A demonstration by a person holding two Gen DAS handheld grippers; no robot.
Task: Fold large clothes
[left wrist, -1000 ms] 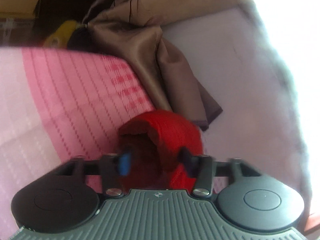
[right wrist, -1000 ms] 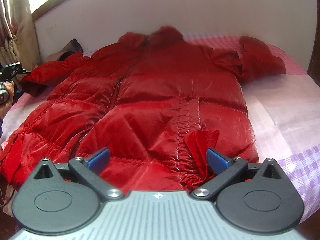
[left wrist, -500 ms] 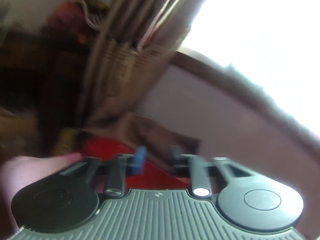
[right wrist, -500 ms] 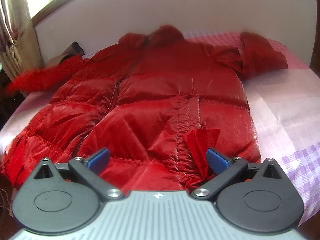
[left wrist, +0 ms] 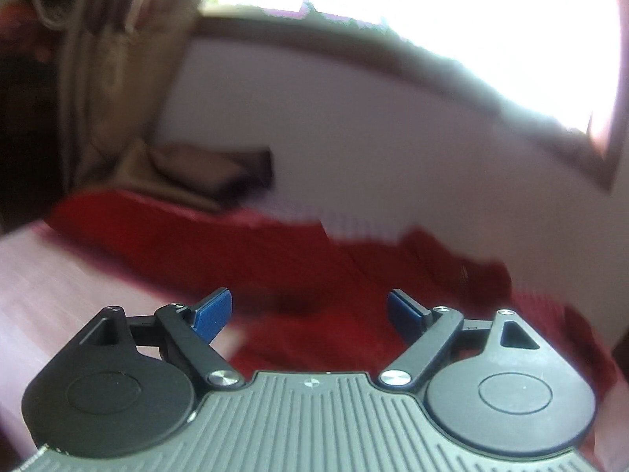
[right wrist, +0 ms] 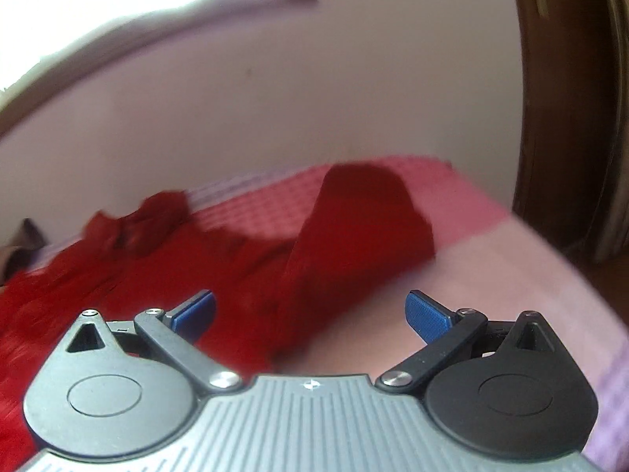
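1. The red jacket (left wrist: 298, 259) lies spread flat on the bed (left wrist: 59, 287), its body reaching toward the bed's far edge by the wall (left wrist: 393, 149).
2. The left claw (left wrist: 309, 312) hangs above the jacket; its blue pads (left wrist: 212, 312) are spreading apart, with nothing gripped between them.
3. The right claw (right wrist: 310, 310) has its pads wide apart and empty, over the jacket's right sleeve (right wrist: 354, 228).
4. That sleeve lies across the pink checked bedsheet (right wrist: 491, 275) toward the bed's far right corner.
5. A brown curtain (left wrist: 114, 90) drapes down onto the bed's far left corner, touching the jacket's left sleeve end.
6. A bright window (left wrist: 452, 11) sits above the wall; dark wooden furniture (right wrist: 570, 98) stands beside the bed's right edge.
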